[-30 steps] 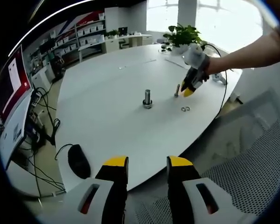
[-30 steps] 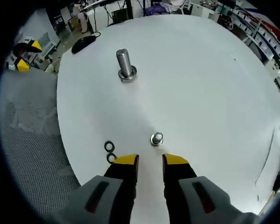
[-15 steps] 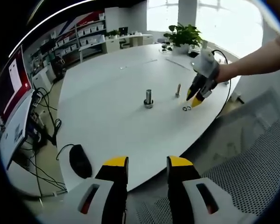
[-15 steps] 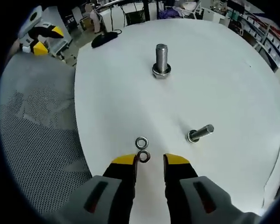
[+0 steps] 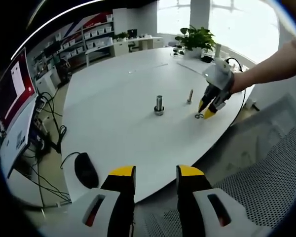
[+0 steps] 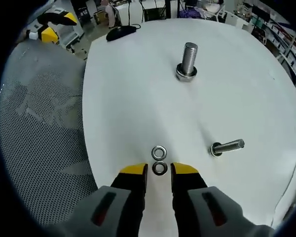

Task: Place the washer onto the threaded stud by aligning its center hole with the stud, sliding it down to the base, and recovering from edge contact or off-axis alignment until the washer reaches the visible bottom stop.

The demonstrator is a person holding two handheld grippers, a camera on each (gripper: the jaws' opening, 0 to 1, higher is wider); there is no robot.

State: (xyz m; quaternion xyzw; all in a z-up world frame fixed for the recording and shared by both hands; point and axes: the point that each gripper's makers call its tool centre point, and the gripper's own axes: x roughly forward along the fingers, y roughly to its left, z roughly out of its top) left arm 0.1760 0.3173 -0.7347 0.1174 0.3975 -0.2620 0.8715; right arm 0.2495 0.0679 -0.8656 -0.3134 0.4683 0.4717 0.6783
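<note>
Two small metal washers lie touching near the white table's edge: the near washer and the far washer. My right gripper is open, low over the table, with the near washer between its yellow tips. The big threaded stud stands upright farther in on the table. From the left gripper view, the stud is mid-table, the washers lie to its right, and the right gripper hangs over them from a person's hand. My left gripper is open and holds nothing, off the table's near edge.
A smaller bolt sits right of the washers, appearing again as the bolt beyond them. A black mouse lies at the table's near left edge. A mesh chair stands beside the table. A monitor and cables stand at far left.
The right gripper has swung from the small bolt over to the washers and come down, so the near washer now lies between its tips. The left gripper has stayed put.
</note>
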